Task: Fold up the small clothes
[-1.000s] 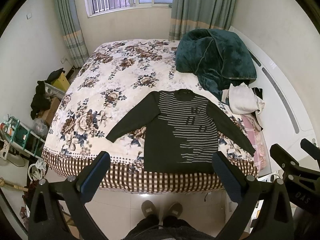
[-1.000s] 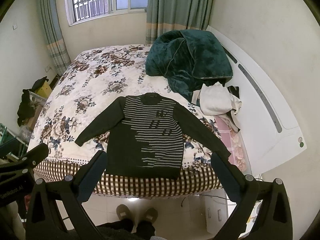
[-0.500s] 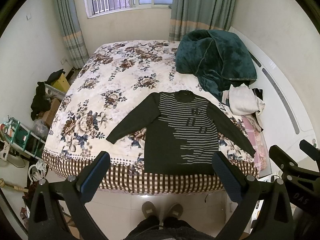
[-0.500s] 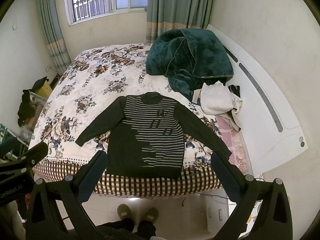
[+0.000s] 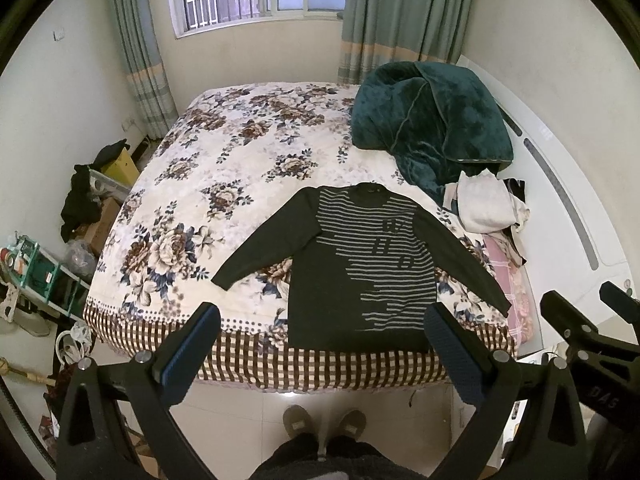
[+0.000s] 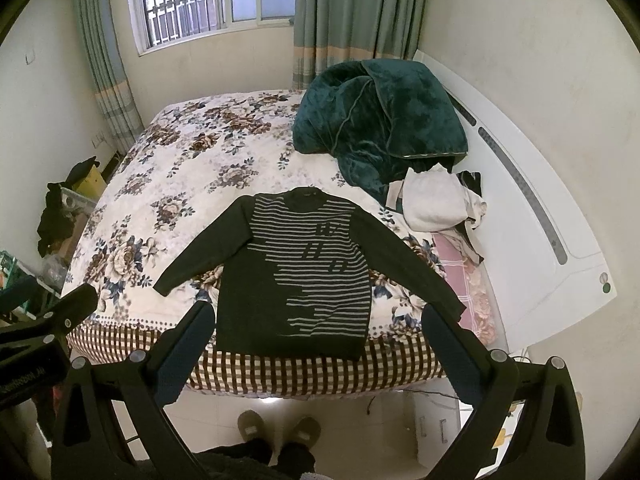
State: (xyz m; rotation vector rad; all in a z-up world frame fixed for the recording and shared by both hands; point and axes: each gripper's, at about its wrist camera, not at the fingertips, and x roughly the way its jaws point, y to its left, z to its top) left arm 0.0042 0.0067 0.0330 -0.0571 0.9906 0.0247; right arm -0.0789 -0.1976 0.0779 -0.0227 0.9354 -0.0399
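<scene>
Lying flat, unfolded, sleeves spread: dark knit sweater with grey stripes [image 5: 360, 268] at 6 o'clock edge of floral quilted bed [image 5: 240, 168]; left gripper [image 5: 320, 344], right gripper [image 6: 316, 340] jaws wide, empty, well apart from it; no fold made, judging all folding left

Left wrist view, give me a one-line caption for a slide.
Open left gripper held above the floor, facing a dark striped sweater spread flat on a floral bed.

A dark sweater [image 5: 352, 276] with thin gray stripes lies flat, front up, on the flowery bed [image 5: 224, 184]. Its sleeves spread out. Its bottom hem reaches the bed's near edge.
</scene>
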